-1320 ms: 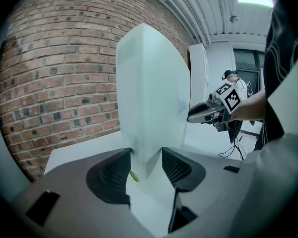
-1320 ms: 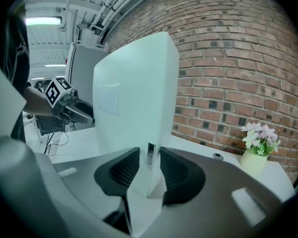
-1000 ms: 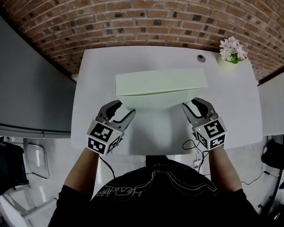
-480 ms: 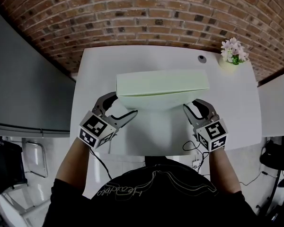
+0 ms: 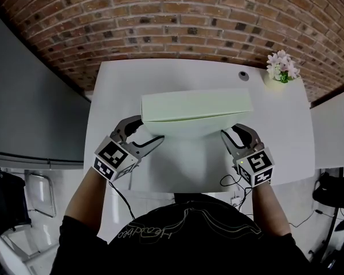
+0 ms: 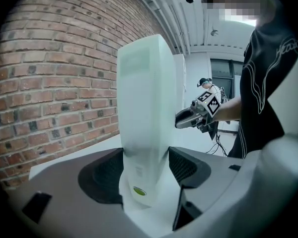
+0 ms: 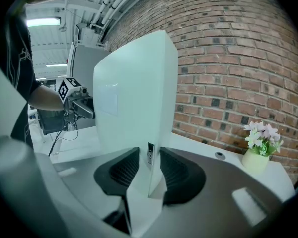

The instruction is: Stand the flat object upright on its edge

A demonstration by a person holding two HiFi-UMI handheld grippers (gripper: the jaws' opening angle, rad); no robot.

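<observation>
A flat pale-green box [image 5: 195, 105] stands upright on its long edge in the middle of the white table [image 5: 120, 85]. My left gripper [image 5: 151, 129] is at the box's left end. Its jaws have just been closing a little after spreading wide. In the left gripper view the box [image 6: 144, 108] sits between the jaws of that gripper [image 6: 146, 165], with a gap showing at the right pad. My right gripper [image 5: 230, 129] is shut on the box's right end. In the right gripper view both pads of the gripper [image 7: 149, 167] lie against the narrow end of the box [image 7: 134, 98].
A small pot of flowers [image 5: 281, 67] stands at the table's far right corner, with a round cable hole [image 5: 243, 75] beside it. A brick wall runs behind the table. A cable [image 5: 229, 179] hangs off the front edge near my right hand.
My left gripper has drawn back to the left and its jaws have spread apart from the box's left end. The box stays upright. The right gripper has not moved.
</observation>
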